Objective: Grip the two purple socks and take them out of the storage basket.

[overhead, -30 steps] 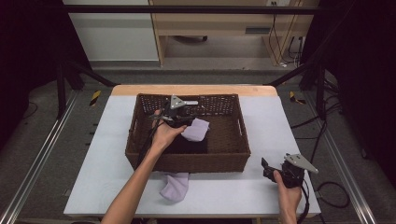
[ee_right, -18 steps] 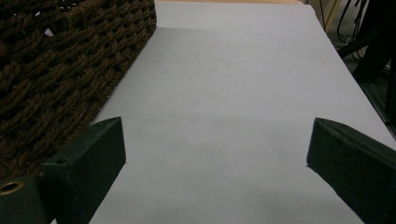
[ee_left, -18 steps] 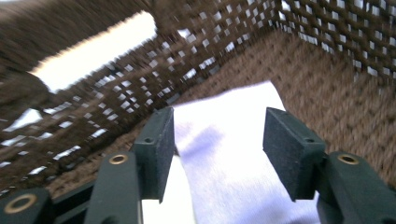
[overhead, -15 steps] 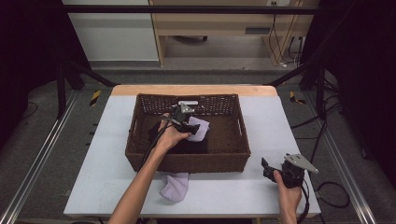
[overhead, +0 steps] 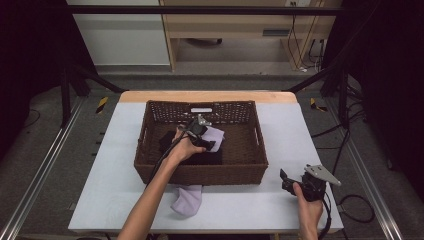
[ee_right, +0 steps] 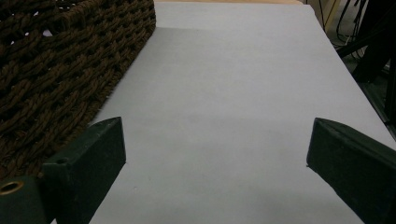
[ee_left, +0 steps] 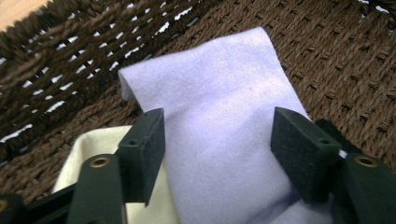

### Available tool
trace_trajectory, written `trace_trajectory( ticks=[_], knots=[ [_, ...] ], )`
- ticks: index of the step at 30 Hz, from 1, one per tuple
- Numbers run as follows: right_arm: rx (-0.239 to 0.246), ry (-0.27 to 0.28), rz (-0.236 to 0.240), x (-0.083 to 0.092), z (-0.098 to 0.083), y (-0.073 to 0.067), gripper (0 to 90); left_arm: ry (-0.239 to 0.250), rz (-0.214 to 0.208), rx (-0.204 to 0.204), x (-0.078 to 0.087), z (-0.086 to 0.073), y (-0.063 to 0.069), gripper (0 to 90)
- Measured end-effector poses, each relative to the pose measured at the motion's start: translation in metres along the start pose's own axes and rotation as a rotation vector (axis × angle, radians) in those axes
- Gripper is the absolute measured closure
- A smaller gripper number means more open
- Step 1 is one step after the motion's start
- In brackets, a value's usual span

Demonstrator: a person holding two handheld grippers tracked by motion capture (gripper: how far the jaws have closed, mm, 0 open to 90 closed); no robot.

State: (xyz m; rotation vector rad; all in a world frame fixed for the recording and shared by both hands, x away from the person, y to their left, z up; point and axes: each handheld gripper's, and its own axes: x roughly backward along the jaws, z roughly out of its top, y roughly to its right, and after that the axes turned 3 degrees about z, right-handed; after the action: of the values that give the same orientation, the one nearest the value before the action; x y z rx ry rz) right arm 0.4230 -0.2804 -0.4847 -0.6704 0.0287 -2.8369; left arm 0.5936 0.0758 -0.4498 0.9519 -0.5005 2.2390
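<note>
Lilac cloth lay between the pads of the left gripper, whose jaws had just been opening and stood apart on either side of it, neither pad pressing the fabric. Beneath that claw the cloth rested on the woven floor of the brown basket, with a cream-coloured piece just beside the claw's left pad and a dark garment under the hand that held it. Outward from there, a second lilac cloth lay on the white table, touching the basket's near wall. Well apart to the right, the right gripper hung with its jaws wide and nothing between them, above bare table just beside the basket's corner. The risk, as I judged it, was snagging: if the left claw lifted away while a pad caught a fold, the cloth could be dragged back up or out over the rim.
</note>
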Motion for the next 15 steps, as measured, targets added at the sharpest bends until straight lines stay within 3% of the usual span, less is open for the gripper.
trace_trajectory(
  ticks=[7,12,15],
  knots=[
    [-0.001,0.000,0.002,0.0001,0.0000,-0.0001,5.0,-0.025,-0.052,-0.018,0.0000,-0.0006,0.0038,60.7],
    [0.000,0.001,0.001,0.0002,0.0000,-0.0002,5.0,-0.029,-0.056,-0.033,0.0044,0.0015,0.0039,71.8],
    [0.001,0.001,0.001,0.0004,-0.0001,0.0000,5.1,-0.024,-0.050,-0.037,0.0096,0.0040,0.0024,83.7]
  ],
)
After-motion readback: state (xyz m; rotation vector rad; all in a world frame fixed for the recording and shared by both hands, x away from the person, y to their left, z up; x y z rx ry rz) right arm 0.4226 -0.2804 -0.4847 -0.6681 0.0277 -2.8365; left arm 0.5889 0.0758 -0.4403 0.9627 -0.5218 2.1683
